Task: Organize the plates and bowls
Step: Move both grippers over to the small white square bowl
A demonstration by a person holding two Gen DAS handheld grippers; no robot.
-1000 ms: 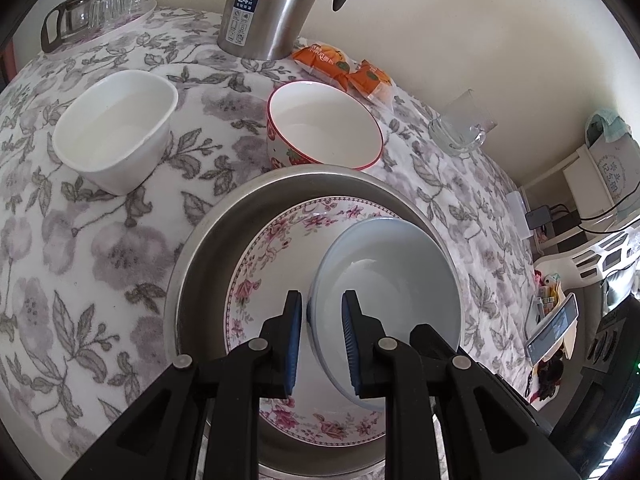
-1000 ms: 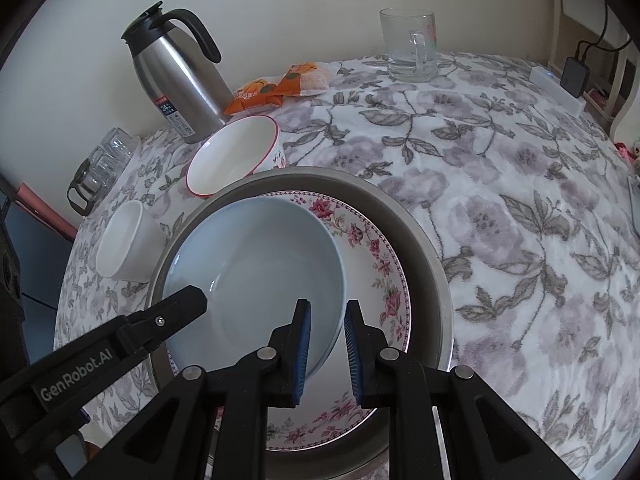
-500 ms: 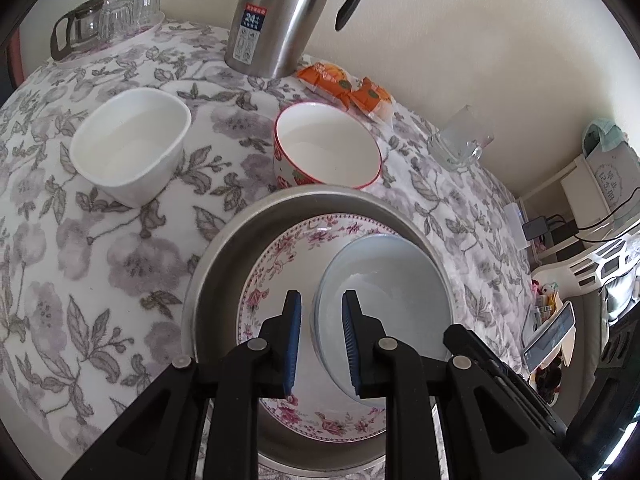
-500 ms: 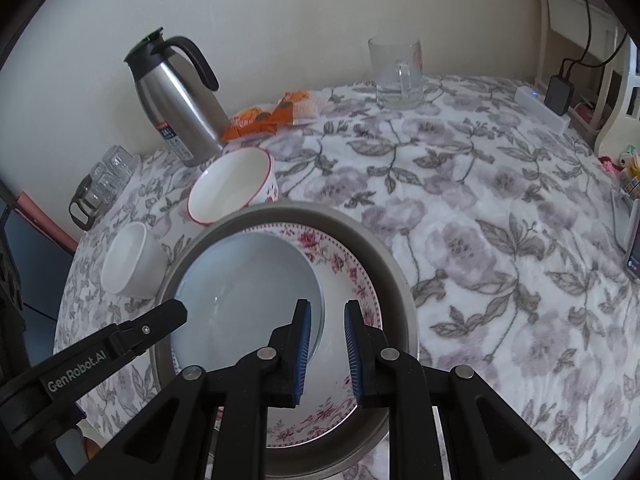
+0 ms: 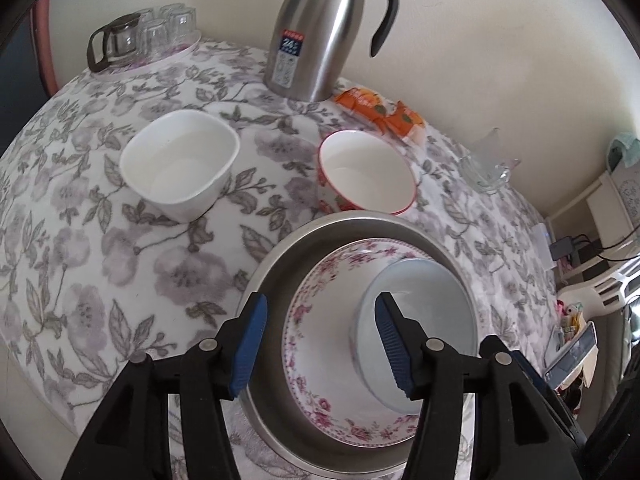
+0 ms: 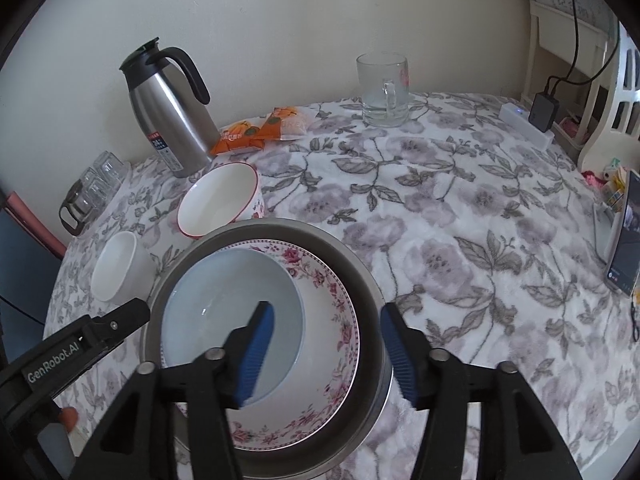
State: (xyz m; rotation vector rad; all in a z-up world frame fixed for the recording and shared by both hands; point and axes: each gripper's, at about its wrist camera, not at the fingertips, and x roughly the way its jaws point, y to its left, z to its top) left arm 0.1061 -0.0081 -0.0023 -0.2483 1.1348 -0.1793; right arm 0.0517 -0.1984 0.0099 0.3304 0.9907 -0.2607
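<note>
Right wrist alone shows the phone (image 6: 621, 236) beyond the right tool (image 6: 328, 354).

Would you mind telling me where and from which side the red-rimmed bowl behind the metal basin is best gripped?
Grip the red-rimmed bowl by its thin rim, one finger inside and one outside, coming down from above. It stands upright and empty, so the rim is exposed. Its near side crowds the metal basin; the side facing open tablecloth, away from the steel flask, looks easier, probably for the right gripper.
</note>
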